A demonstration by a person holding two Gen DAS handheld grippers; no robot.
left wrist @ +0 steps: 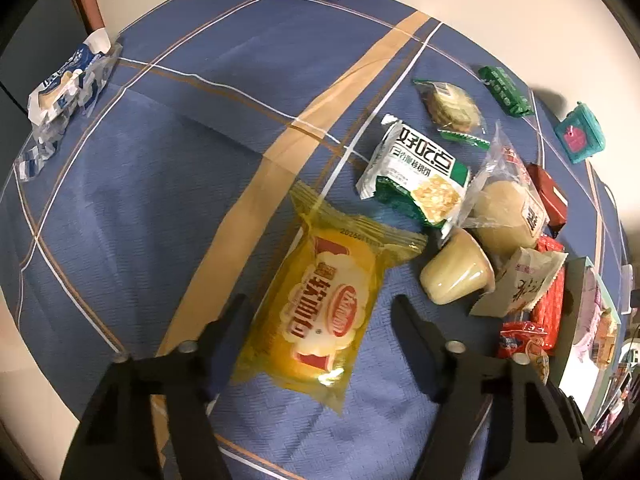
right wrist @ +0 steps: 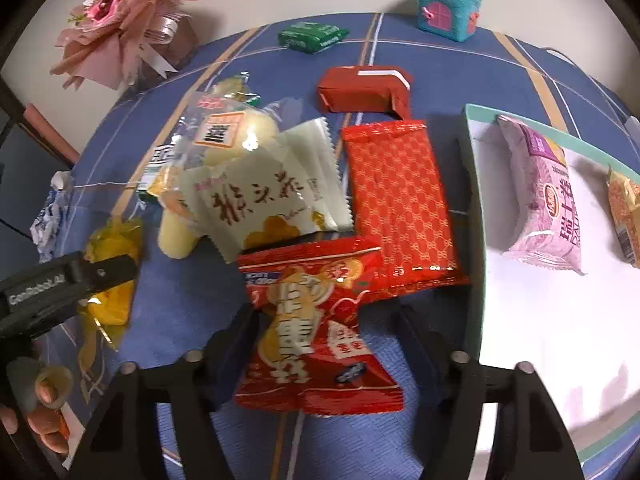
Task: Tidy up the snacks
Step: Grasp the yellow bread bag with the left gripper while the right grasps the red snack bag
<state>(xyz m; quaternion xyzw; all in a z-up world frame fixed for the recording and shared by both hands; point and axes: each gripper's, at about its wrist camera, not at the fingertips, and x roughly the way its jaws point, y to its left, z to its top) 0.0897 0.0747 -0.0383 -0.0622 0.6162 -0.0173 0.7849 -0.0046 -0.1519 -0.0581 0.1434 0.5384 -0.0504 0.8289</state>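
A yellow bread packet (left wrist: 332,280) lies flat on the blue checked cloth (left wrist: 180,160). My left gripper (left wrist: 320,304) straddles it, the left finger at the packet's edge and the right finger slightly clear; the packet shows no squeeze. A red snack packet (right wrist: 316,344) with a cartoon figure lies between the fingers of my right gripper (right wrist: 326,312); its left finger touches the wrapper and a gap shows on the right. One of the left gripper's fingers (right wrist: 112,270) also shows over the yellow packet in the right wrist view.
A white tray with a teal rim (right wrist: 474,200) at the right holds a purple packet (right wrist: 548,200) and an orange one (right wrist: 626,216). The snack pile includes a red patterned packet (right wrist: 400,200), a white packet (right wrist: 260,200) and a jelly cup (left wrist: 456,276). A bouquet (right wrist: 120,20) and a teal box (right wrist: 446,10) stand behind.
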